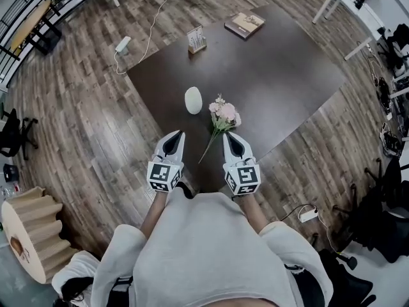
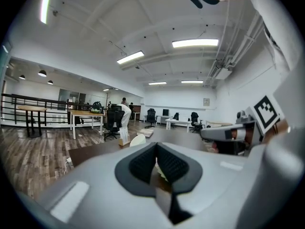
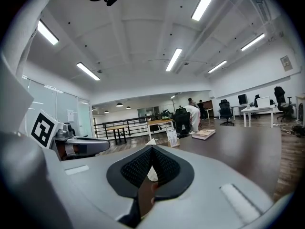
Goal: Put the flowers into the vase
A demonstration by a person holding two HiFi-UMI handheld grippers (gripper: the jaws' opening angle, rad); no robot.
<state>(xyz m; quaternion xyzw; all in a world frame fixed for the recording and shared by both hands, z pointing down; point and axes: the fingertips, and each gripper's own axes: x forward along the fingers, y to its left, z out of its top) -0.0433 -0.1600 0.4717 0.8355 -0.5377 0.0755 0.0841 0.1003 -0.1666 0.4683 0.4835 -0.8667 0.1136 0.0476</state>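
Dark brown and rectangular, the wooden table [image 1: 281,75] stands on a plank floor in an open office. Near its closest corner lies the bunch of pale pink flowers on a long green stem [image 1: 223,115], flat on the top, with the blooms pointing away from the person. Near it, to the left, stands the small white rounded vase [image 1: 193,100], with nothing rising from it. The left gripper [image 1: 177,136] and the right gripper [image 1: 229,137] hover on either side of the stem, each with its jaws pressed together on nothing. Judging by this, no part of the task is done: lifting the flowers and setting them in the vase are both left. Only the head view shows the flowers lying flat, plus a book [image 1: 244,24] and a card stand [image 1: 196,39] at the far end. The gripper views add the shut pads close up and the desks and people across the room.
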